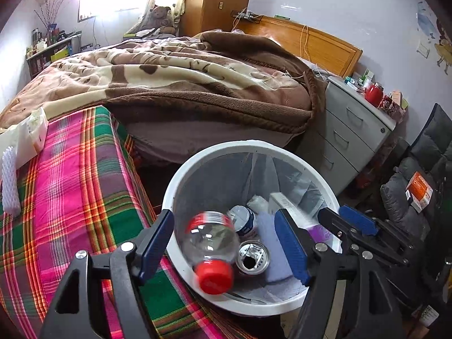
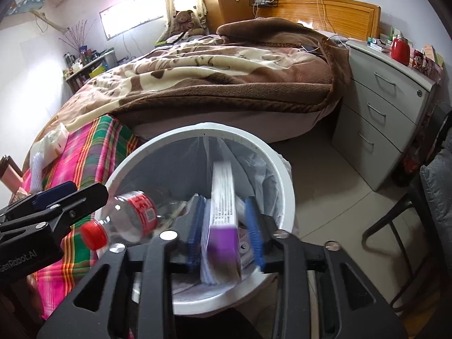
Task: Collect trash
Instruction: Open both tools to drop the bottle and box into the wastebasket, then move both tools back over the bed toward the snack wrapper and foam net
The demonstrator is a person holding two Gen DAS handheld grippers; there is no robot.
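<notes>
A white bin (image 1: 248, 145) (image 2: 203, 127) with a clear liner stands beside the plaid-covered surface. My left gripper (image 1: 223, 213) hangs over it, open. A clear plastic bottle (image 1: 209, 243) (image 2: 135, 212) with a red cap and label lies blurred between its blue pads, which do not press on it. My right gripper (image 2: 223, 199) is open above the bin too. A white box with a purple end (image 2: 223, 220) sits blurred and loose between its pads. Two drink cans (image 1: 252, 257) and crumpled paper lie in the bin.
A plaid cloth (image 1: 70, 197) covers the surface at left, bearing a white foam net (image 1: 10, 183) and tissue packs. Behind are a bed with a brown blanket (image 1: 197, 84), a grey drawer unit (image 1: 353, 130) and a cushioned chair (image 1: 409, 197).
</notes>
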